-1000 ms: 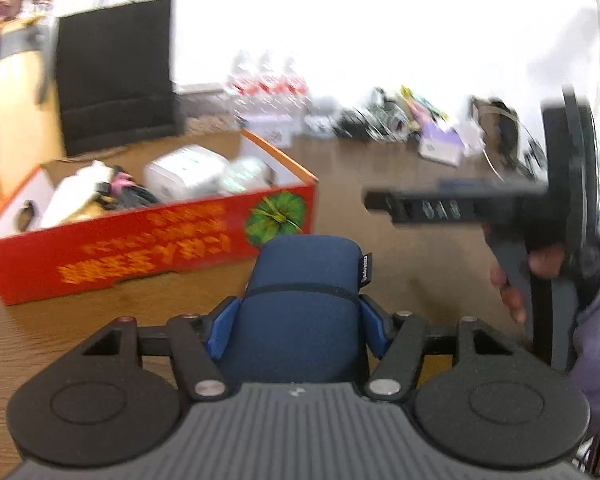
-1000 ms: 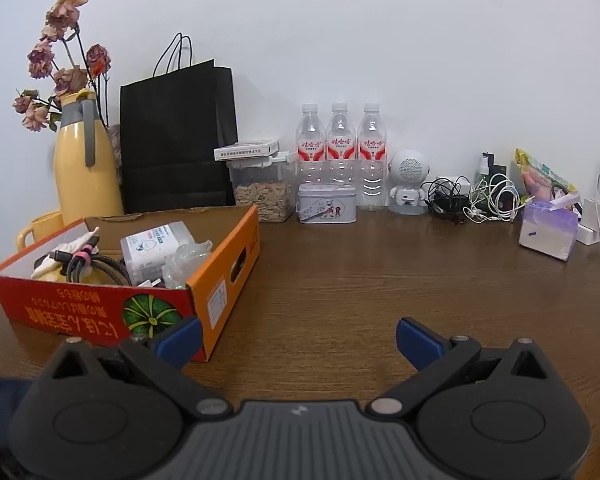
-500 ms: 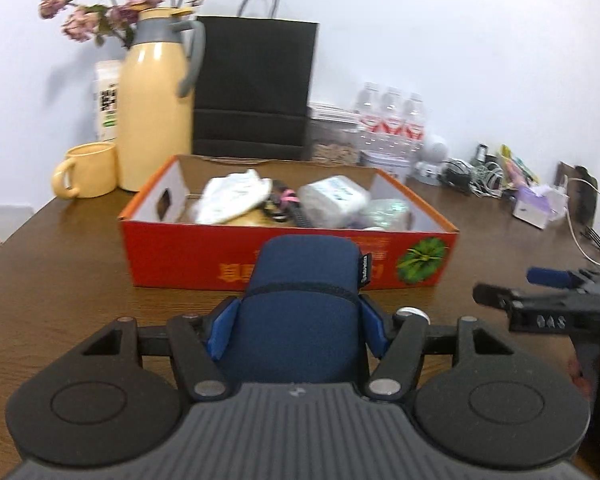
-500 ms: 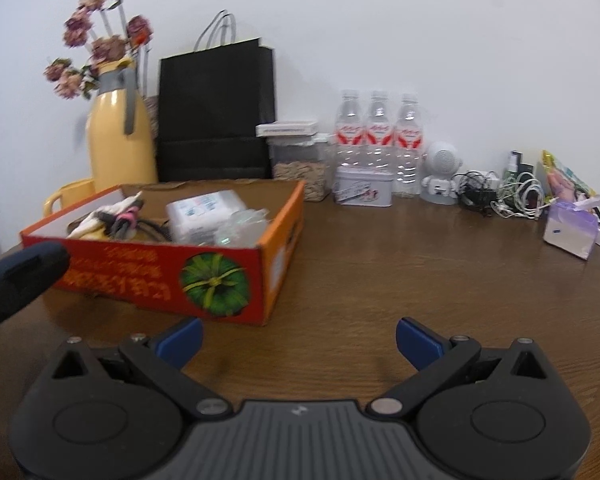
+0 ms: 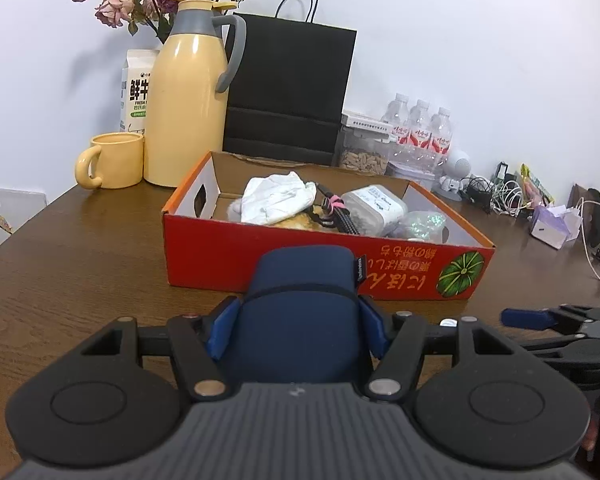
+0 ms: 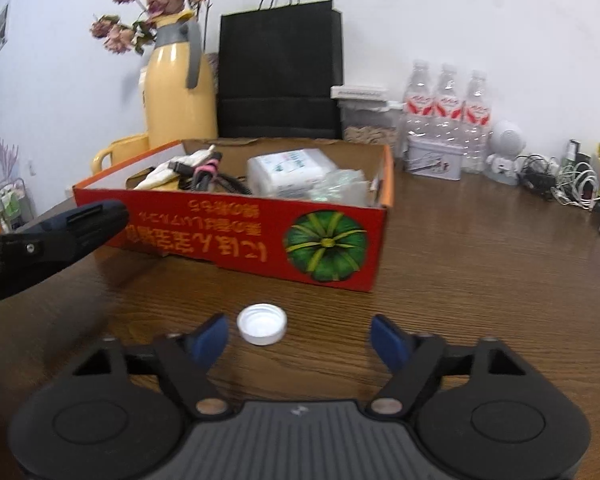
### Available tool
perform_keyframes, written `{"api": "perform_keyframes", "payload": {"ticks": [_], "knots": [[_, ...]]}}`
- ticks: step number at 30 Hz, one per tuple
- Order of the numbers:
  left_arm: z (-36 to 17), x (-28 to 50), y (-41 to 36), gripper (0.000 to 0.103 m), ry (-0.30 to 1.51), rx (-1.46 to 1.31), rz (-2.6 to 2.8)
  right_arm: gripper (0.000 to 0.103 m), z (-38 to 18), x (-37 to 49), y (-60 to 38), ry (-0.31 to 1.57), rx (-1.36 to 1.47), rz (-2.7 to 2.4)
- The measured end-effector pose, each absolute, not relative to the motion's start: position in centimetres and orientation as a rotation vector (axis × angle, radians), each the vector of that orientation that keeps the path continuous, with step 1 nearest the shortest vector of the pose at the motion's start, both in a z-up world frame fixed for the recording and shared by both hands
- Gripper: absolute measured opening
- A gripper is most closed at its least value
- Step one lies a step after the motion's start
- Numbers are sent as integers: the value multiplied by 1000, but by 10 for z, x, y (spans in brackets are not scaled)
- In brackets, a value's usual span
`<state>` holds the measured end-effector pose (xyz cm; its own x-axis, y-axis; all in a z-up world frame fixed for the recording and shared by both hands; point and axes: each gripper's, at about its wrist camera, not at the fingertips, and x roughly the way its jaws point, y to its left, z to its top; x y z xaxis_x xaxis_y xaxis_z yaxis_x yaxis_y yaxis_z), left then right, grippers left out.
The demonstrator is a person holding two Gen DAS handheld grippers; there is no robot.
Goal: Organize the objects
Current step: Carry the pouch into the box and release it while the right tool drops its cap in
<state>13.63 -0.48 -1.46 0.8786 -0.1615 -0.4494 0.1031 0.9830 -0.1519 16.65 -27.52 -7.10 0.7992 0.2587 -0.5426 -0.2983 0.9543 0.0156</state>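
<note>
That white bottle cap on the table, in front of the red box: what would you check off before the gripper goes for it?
1. White plastic bottle cap lies free on the brown wooden table: ok.
2. Right gripper has room around the cap; it has just been closing, the cap ahead of the blue pads, untouched: ok.
3. Cap centred between the fingers: not ok, nearer the left one.
4. Left gripper firmly holds the dark blue fabric pouch: ok.
5. Red cardboard box has spare room: cannot tell.

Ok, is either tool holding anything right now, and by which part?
The left tool clamps a dark blue pouch by its two sides. The right tool holds nothing; its jaws have just been closing, with a white bottle cap lying untouched ahead.
</note>
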Motion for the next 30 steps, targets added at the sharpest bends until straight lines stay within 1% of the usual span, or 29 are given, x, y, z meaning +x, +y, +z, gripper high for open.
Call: {"api": "perform_keyframes", "payload": {"ticks": [2, 4, 5, 6, 7, 19, 30], "knots": [[-14, 137, -4, 64, 472, -123, -140, 68, -72, 172, -269, 589, -73, 294], [-14, 137, -4, 64, 471, -126, -143, 50, -74, 179, -264, 612, -71, 295], [-15, 138, -3, 64, 472, -127, -143, 46, -75, 182, -261, 623, -73, 299], [-15, 139, -3, 64, 473, -129, -143, 38, -76, 184, -259, 631, -76, 302], [-16, 139, -2, 64, 473, -131, -143, 27, -76, 185, -256, 636, -79, 305], [-9, 136, 0, 64, 456, -148, -163, 27, -64, 174, -252, 541, -62, 310], [35, 156, -19, 64, 343, -145, -217, 27, -24, 178, -240, 394, -47, 344]]}}
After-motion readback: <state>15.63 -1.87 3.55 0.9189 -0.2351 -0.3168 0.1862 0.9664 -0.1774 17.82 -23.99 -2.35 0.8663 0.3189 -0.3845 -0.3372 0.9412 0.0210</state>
